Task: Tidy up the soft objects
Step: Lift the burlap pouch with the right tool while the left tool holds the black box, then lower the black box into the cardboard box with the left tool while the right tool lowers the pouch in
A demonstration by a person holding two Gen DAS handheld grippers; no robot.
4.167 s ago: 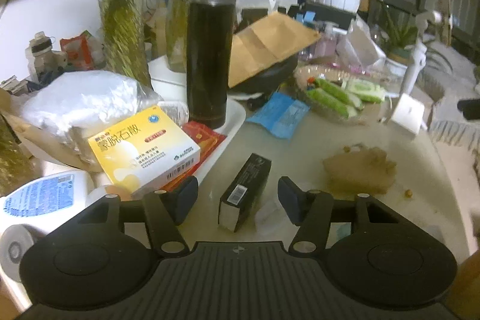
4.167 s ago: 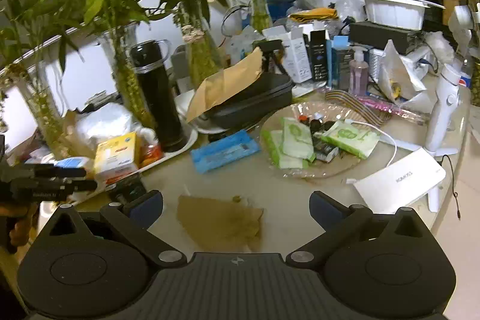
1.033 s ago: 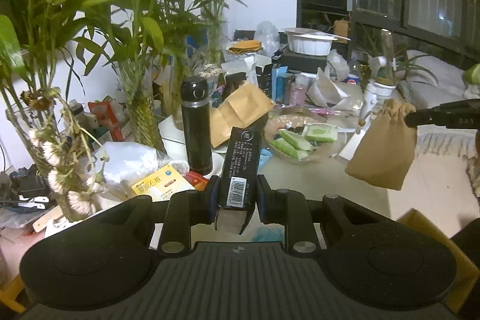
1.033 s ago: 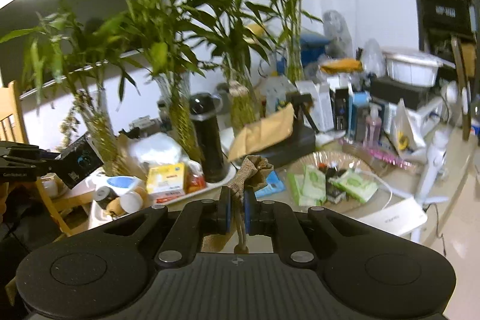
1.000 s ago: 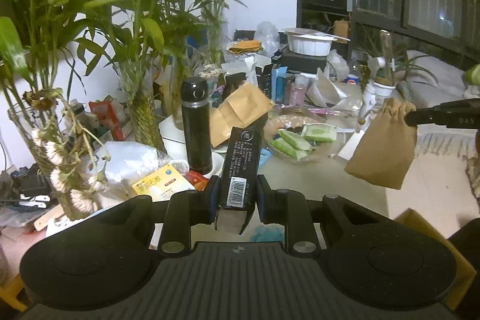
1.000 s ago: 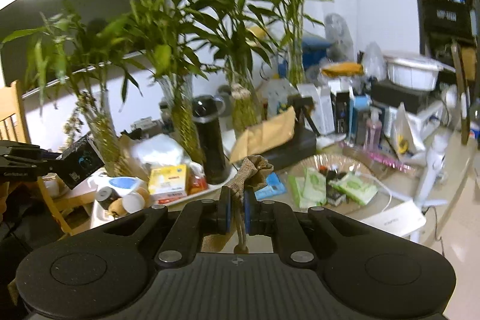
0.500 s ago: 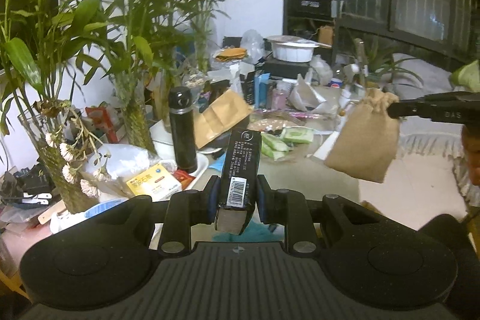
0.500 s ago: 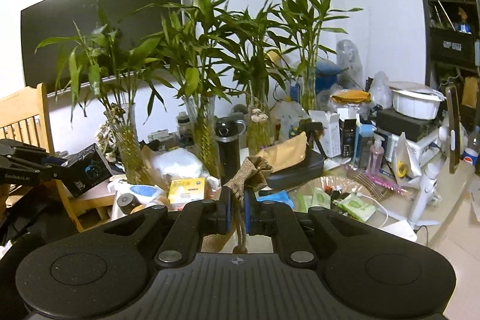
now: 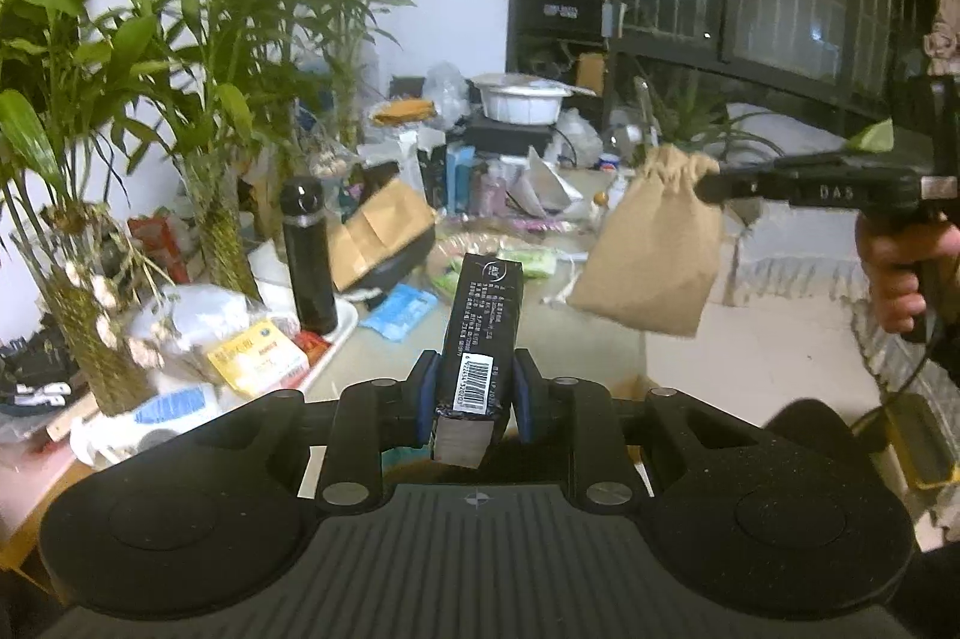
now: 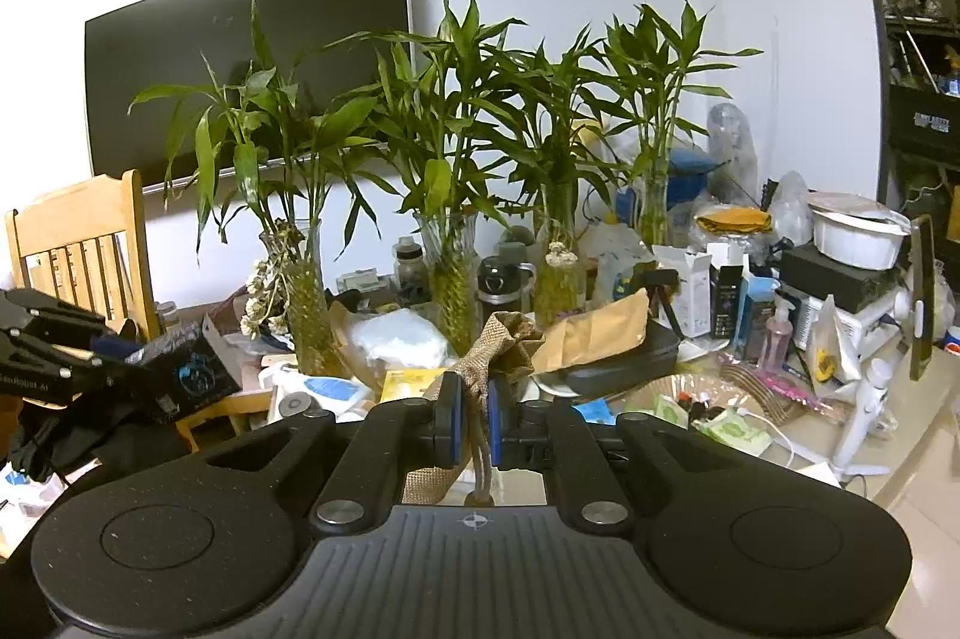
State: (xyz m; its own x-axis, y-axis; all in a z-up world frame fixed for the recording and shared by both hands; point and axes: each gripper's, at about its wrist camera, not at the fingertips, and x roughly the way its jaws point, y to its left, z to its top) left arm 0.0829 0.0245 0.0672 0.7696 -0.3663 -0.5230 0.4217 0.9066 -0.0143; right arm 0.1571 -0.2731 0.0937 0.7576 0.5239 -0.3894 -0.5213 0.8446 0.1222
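In the left wrist view, the left gripper [image 9: 473, 399] sits at lower centre, its blue pads clamped on the sides of a black carton [image 9: 480, 333] whose barcode end faces the camera and whose far end tilts up toward mid-frame. Just beyond it, at right of centre, a tan drawstring pouch [image 9: 651, 249] hangs in the air by its gathered neck from the tip of the right gripper [image 9: 711, 186], which reaches in from the right edge; a hand [image 9: 900, 273] grips its handle at the far right. Behind the pouch and carton lies the cluttered table [image 9: 540, 339], with a black flask [image 9: 309, 255] left of centre, a yellow medicine box [image 9: 258, 356] at lower left, and bamboo plants [image 9: 198, 57] in vases across the upper left.

In the right wrist view, the right gripper's jaws at lower centre are fully closed on the pouch's bunched neck [image 10: 501, 339], the cloth sprouting above the pads and the body hanging below them. At the left edge the left gripper [image 10: 126, 360] holds the black carton [image 10: 192, 372]. Further back, a wooden chair [image 10: 78, 243] and a dark screen [image 10: 240, 63] fill the upper left
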